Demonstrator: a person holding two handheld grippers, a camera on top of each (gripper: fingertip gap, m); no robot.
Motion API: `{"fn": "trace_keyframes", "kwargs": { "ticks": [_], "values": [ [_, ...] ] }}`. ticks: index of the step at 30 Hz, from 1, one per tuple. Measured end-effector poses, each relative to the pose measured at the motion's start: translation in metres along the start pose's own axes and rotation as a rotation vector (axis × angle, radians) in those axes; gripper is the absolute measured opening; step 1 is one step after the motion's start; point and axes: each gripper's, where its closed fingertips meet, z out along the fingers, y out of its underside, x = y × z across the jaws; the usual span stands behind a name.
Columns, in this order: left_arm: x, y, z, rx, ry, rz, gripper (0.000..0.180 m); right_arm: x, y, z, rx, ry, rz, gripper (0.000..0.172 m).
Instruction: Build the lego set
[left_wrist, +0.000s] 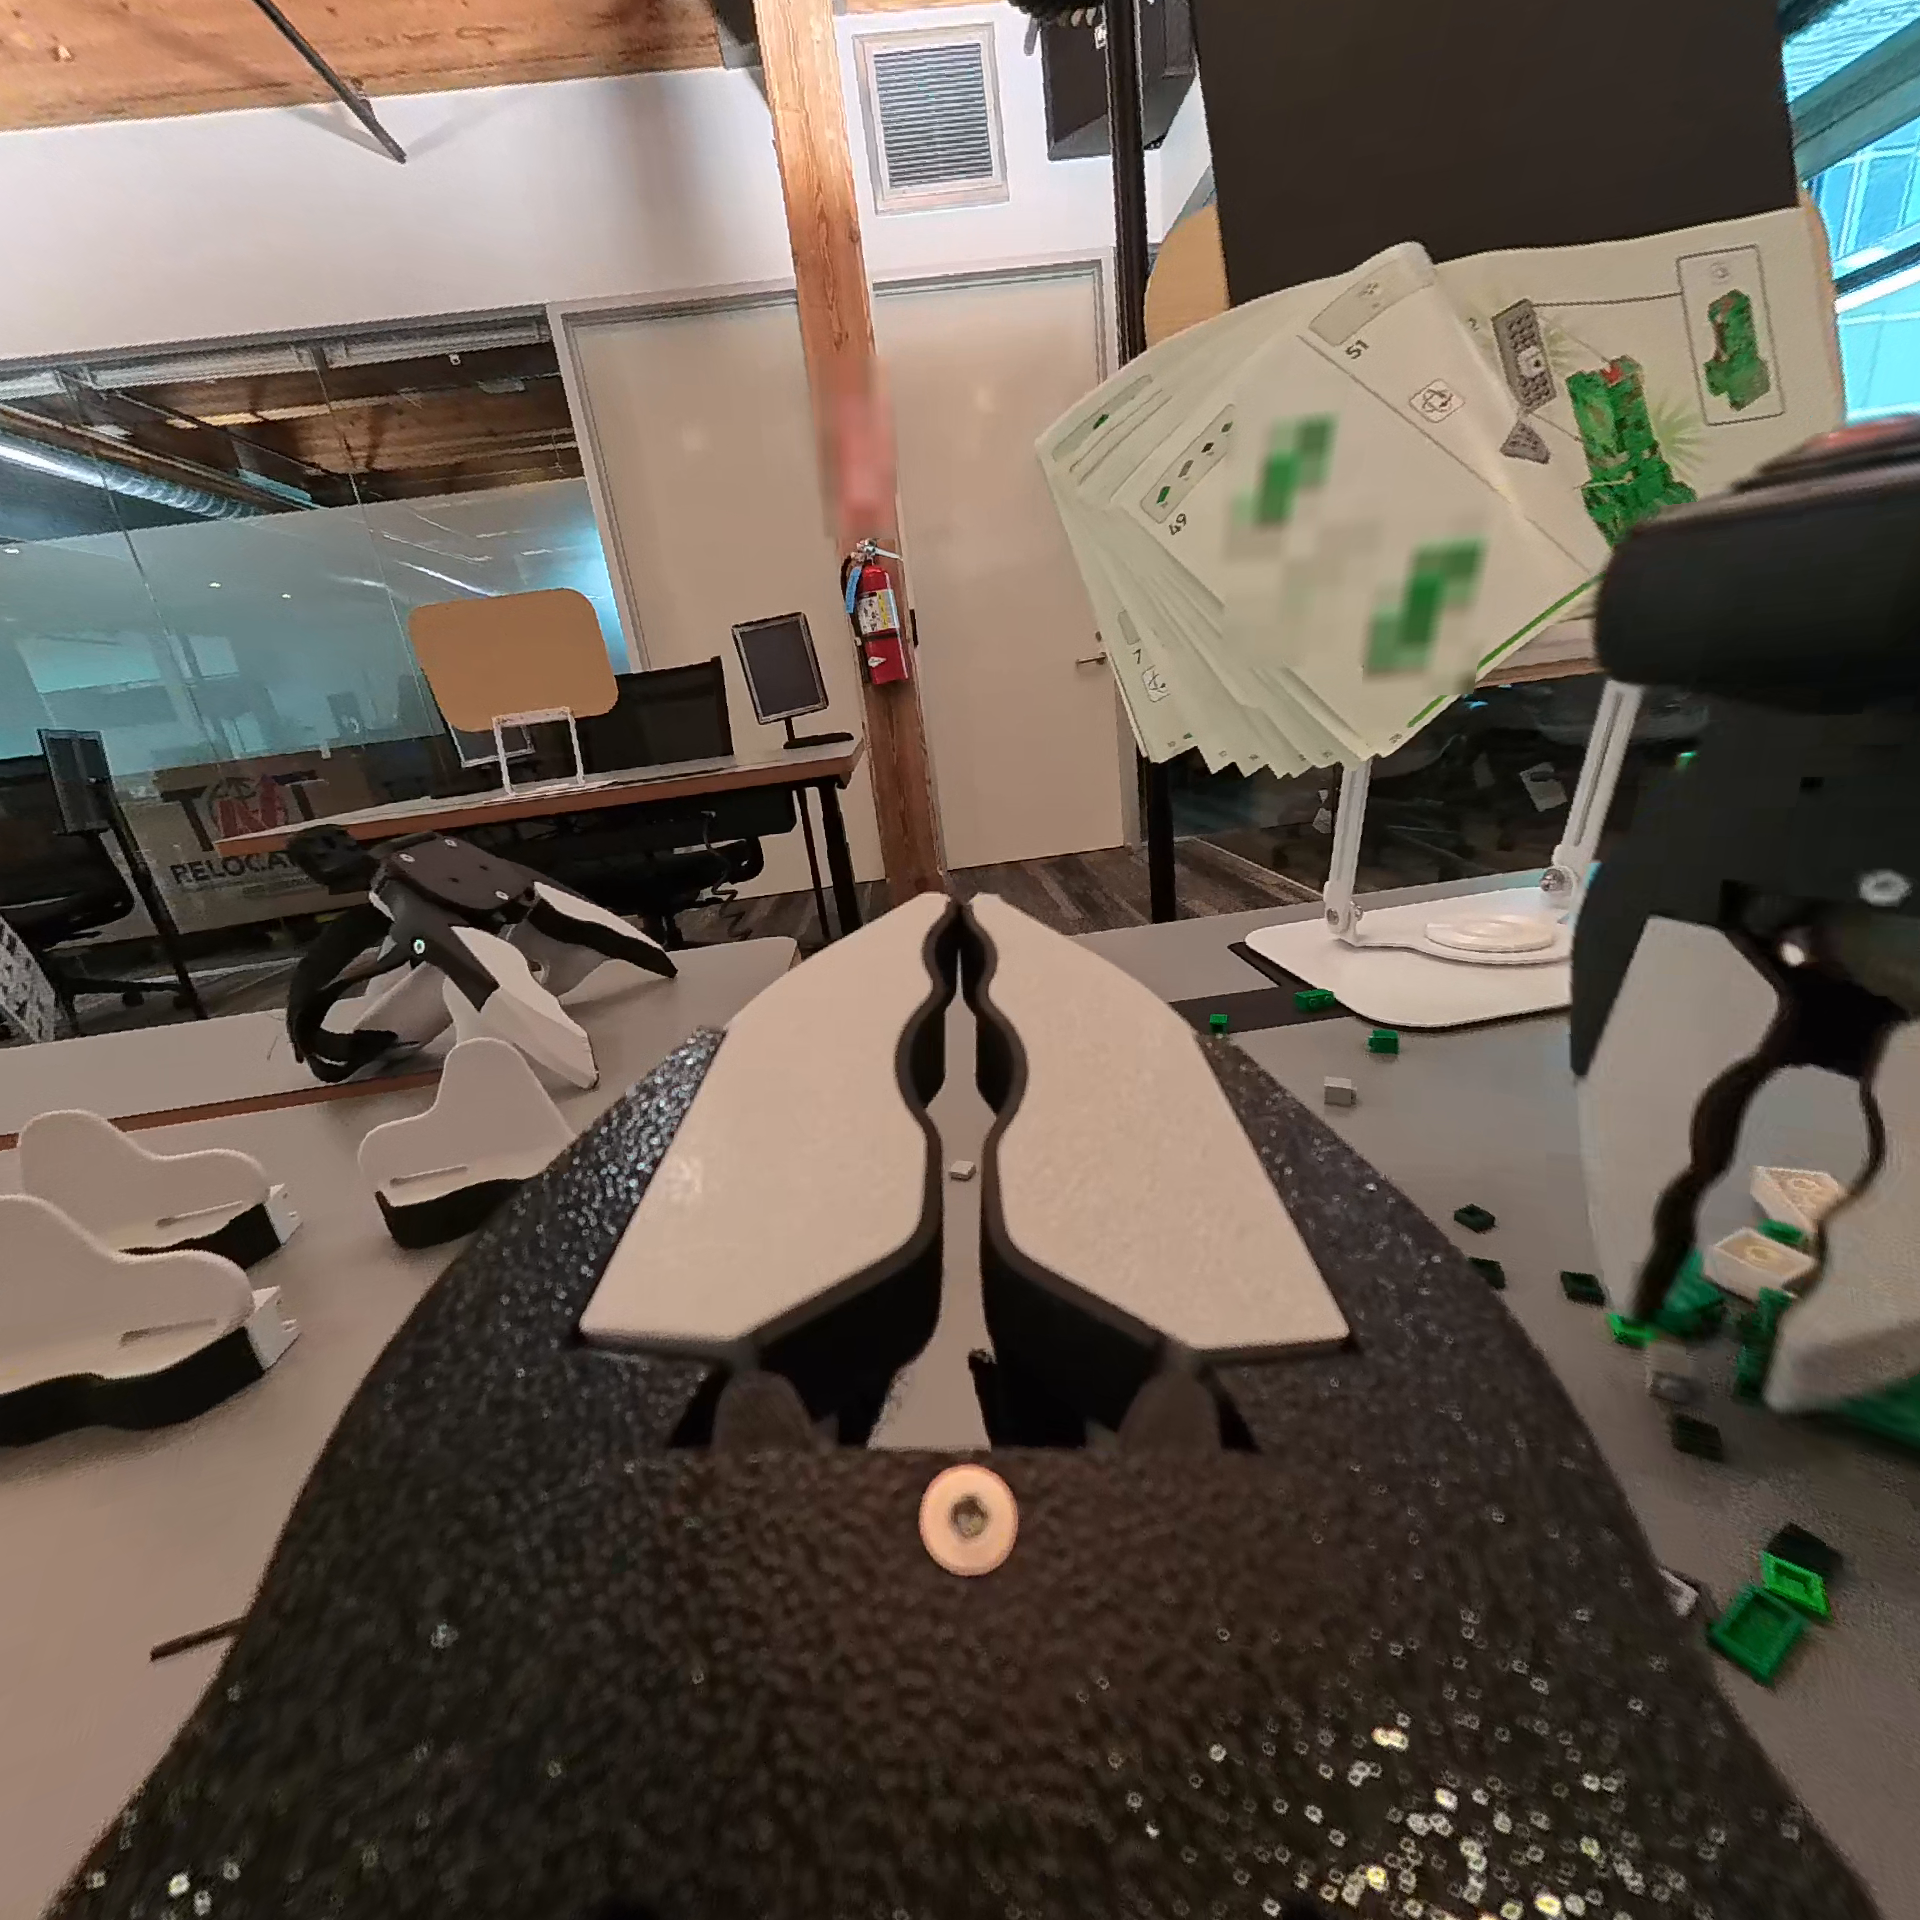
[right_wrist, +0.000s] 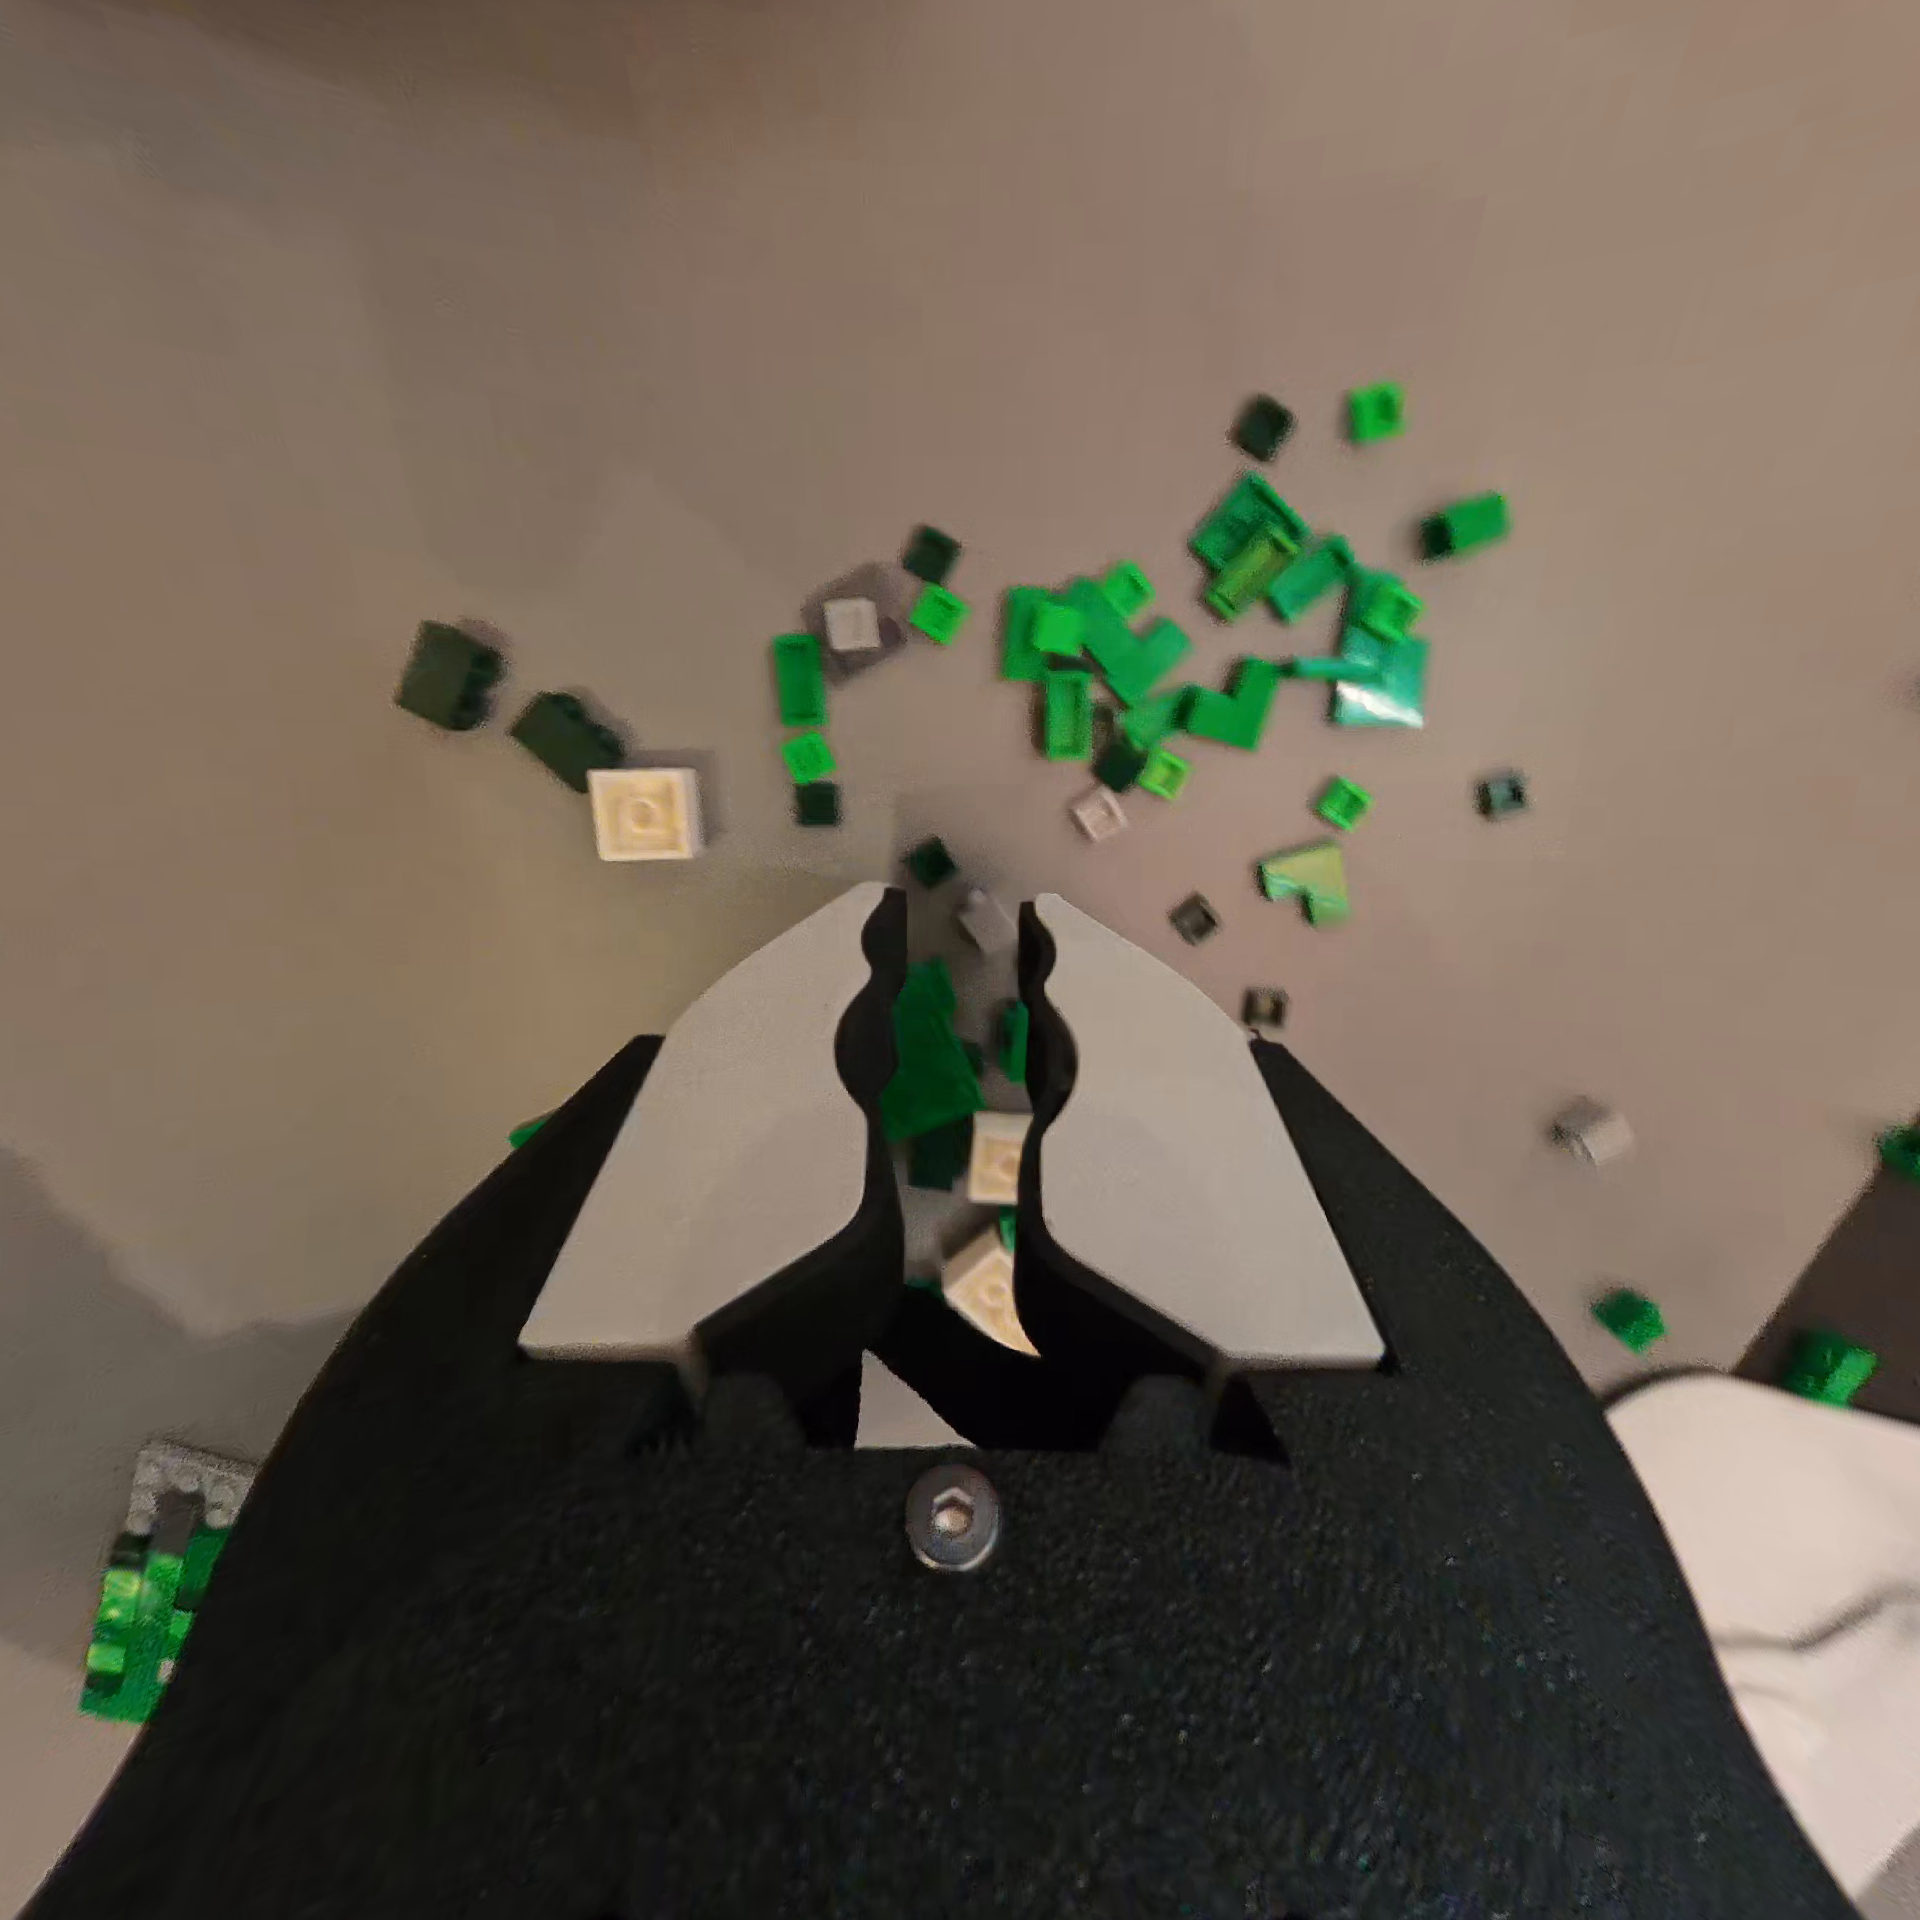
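My left gripper (left_wrist: 961, 912) is shut with nothing between its fingers, held above the grey table (left_wrist: 1455, 1122). My right gripper (right_wrist: 961, 914) is open and points down at loose bricks on the table (right_wrist: 416, 416). A small grey brick (right_wrist: 982, 920) lies between its fingertips with a gap on each side. A green plate (right_wrist: 925, 1060) and cream bricks (right_wrist: 997, 1158) lie on the table farther back between the fingers. The left wrist view shows the right gripper (left_wrist: 1714, 1351) at the right, tips down among green bricks (left_wrist: 1694, 1304).
Scattered green pieces (right_wrist: 1195, 644), a cream square brick (right_wrist: 646, 816) and dark green bricks (right_wrist: 566, 732) lie ahead. A partly built green and grey model (right_wrist: 156, 1621) sits lower left. An instruction booklet (left_wrist: 1351, 499) hangs on a white stand (left_wrist: 1455, 956). Spare gripper parts (left_wrist: 468, 935) lie at the left.
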Motion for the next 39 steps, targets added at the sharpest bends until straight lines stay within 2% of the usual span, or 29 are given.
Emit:
{"fn": "trace_keyframes", "kwargs": {
  "ticks": [7, 14, 19, 24, 28, 34, 39],
  "values": [
    [0.0, 0.0, -0.001, 0.002, 0.0, -0.01, 0.0, 0.014, 0.018, -0.017, 0.129, -0.01, 0.178, 0.017],
    [-0.001, 0.001, 0.0, 0.0, 0.0, -0.019, 0.0, -0.003, 0.015, -0.01, 0.168, 0.013, 0.075, 0.017],
    [0.005, 0.003, 0.0, -0.011, 0.016, -0.01, 0.0, -0.019, 0.019, -0.005, 0.12, -0.026, 0.043, 0.015],
    [0.006, 0.003, 0.001, -0.013, 0.019, -0.01, 0.0, -0.009, 0.024, -0.011, 0.163, 0.019, 0.08, 0.015],
    [0.007, 0.004, 0.001, -0.016, 0.024, -0.01, 0.0, 0.011, 0.016, -0.015, 0.228, 0.146, 0.118, 0.012],
    [0.008, 0.005, 0.001, -0.023, 0.03, -0.007, 0.0, 0.034, 0.004, -0.008, 0.223, 0.167, 0.227, 0.013],
    [0.009, 0.005, 0.001, -0.028, 0.036, -0.006, 0.0, 0.028, 0.01, 0.003, 0.083, 0.132, 0.074, 0.01]
  ]
}}
